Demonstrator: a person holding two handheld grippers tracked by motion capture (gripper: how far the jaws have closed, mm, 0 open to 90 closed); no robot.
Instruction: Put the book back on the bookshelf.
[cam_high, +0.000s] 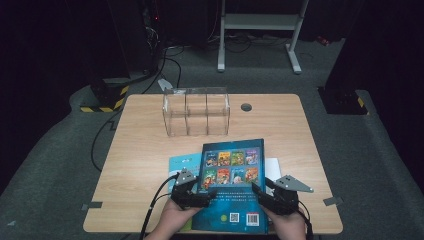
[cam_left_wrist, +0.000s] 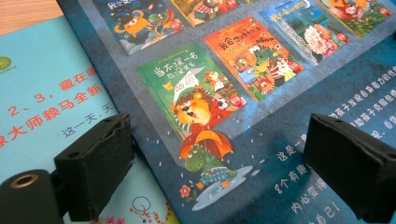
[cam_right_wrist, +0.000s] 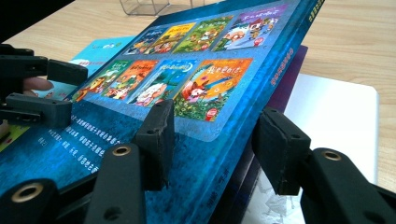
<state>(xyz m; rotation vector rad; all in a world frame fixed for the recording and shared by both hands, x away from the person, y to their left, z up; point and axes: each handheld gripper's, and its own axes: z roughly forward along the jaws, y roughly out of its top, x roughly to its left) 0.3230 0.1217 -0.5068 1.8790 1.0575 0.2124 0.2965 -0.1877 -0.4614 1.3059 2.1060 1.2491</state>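
Observation:
A dark blue picture book (cam_high: 232, 180) lies back cover up on a small stack at the table's near edge. My left gripper (cam_high: 209, 196) is at its left edge. In the left gripper view its jaws (cam_left_wrist: 219, 135) stand wide apart, one by the edge over a light blue book (cam_left_wrist: 42, 93), the other above the cover (cam_left_wrist: 261, 70). My right gripper (cam_high: 257, 192) is at the right edge. Its jaws (cam_right_wrist: 215, 116) straddle the raised spine edge of the blue book (cam_right_wrist: 187, 70), one over the cover and one beside the spine, not visibly pressing.
A clear three-compartment organizer (cam_high: 196, 112) stands behind the books at mid-table. A purple book (cam_right_wrist: 289, 79) and a white one (cam_right_wrist: 336, 121) lie under the blue book's right side. A round cable hole (cam_high: 246, 107) is in the wooden table (cam_high: 140, 150).

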